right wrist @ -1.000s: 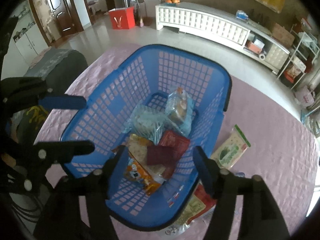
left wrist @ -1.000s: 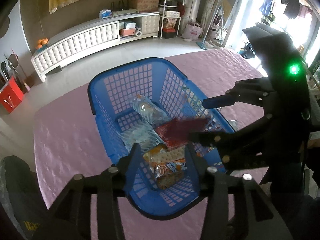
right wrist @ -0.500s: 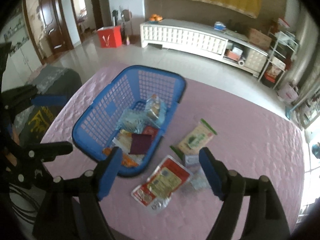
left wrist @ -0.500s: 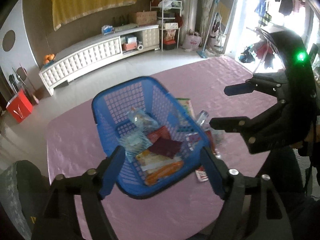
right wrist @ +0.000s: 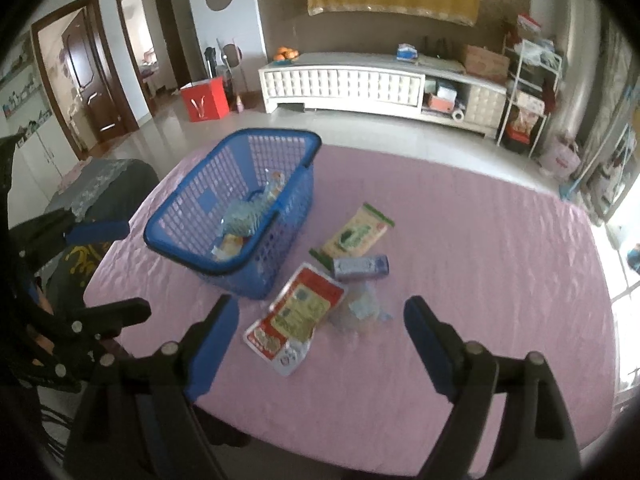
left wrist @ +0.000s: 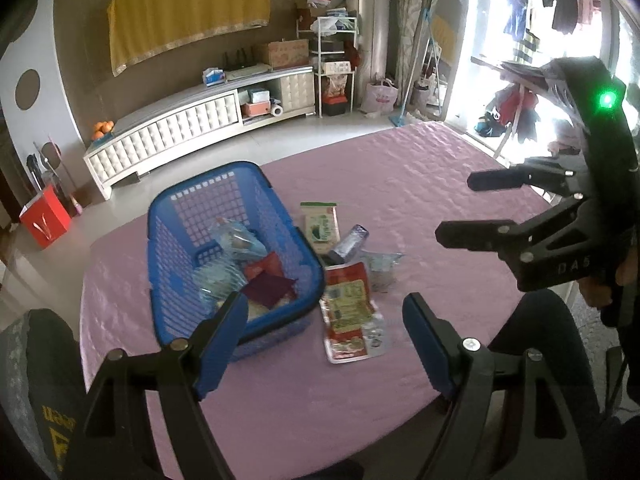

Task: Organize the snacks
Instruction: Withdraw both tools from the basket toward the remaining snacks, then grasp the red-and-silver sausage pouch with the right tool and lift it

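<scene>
A blue plastic basket stands on the pink table and holds several snack bags, with a maroon packet on top. Beside it on the cloth lie a red-and-white packet, a green-and-beige packet, a small grey packet and a clear crumpled bag. My left gripper hovers open near the basket's front corner. My right gripper hangs above the loose packets, its jaws opening with nothing between them.
A pink quilted cloth covers the table, whose near edge runs just under both grippers. A dark chair back stands at the left. On the floor beyond are a white low cabinet and a red box.
Both grippers have drawn back and up from inside the basket, and their jaws have spread wider. The loose packets beside the basket have come into view.
</scene>
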